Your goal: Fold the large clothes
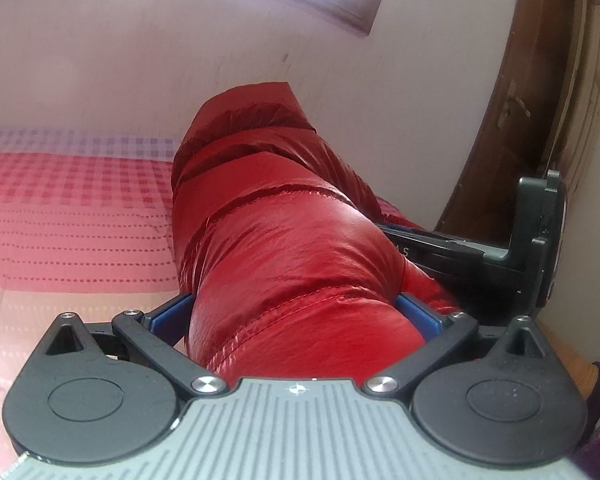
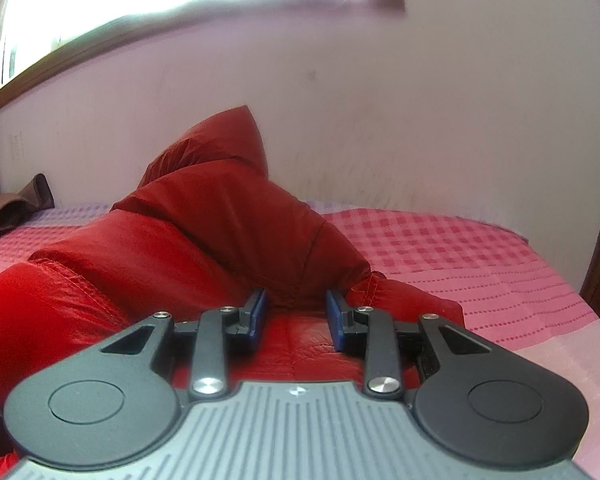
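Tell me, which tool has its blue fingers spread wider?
The left tool. Its blue fingers stand far apart around the puffy red jacket, while the right tool has a much narrower gap.

The red jacket [image 1: 284, 248] is glossy quilted cloth, puffy, with stitched seams. Under it the bedspread [image 2: 480, 264] is matt woven cloth with a checked and dotted weave. The door frame [image 1: 512, 128] is dark varnished wood, scuffed.
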`<state>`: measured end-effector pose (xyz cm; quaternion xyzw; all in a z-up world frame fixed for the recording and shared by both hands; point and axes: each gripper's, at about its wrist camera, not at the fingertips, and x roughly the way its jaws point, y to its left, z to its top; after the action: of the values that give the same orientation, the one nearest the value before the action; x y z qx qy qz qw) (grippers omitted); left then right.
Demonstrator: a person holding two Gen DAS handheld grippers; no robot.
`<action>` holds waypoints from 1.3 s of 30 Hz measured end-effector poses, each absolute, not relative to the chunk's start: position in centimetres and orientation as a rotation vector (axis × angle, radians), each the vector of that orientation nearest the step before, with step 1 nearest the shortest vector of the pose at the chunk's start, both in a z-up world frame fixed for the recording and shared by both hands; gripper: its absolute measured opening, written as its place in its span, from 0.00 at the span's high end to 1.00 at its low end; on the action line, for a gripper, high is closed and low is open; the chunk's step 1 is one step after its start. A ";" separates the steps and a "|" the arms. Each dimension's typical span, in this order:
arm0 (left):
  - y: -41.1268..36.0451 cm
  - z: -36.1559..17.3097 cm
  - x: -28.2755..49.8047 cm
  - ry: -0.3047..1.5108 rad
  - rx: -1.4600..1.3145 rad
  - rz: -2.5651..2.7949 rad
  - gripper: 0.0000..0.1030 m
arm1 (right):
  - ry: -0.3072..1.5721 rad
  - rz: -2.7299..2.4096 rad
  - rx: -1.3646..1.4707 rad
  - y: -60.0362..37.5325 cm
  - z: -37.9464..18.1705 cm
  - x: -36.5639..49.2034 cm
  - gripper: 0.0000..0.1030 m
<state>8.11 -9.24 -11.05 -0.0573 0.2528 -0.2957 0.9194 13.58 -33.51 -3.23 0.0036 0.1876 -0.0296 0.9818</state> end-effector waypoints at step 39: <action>-10.1 -3.8 4.4 0.355 -0.042 -0.762 0.24 | 0.386 -0.008 0.125 -34.6 -2.7 13.1 0.70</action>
<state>4.37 -10.10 -3.84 -0.0202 0.1721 -0.3697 0.9129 13.07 -34.63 -2.70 0.0622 0.1916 -0.0041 0.9795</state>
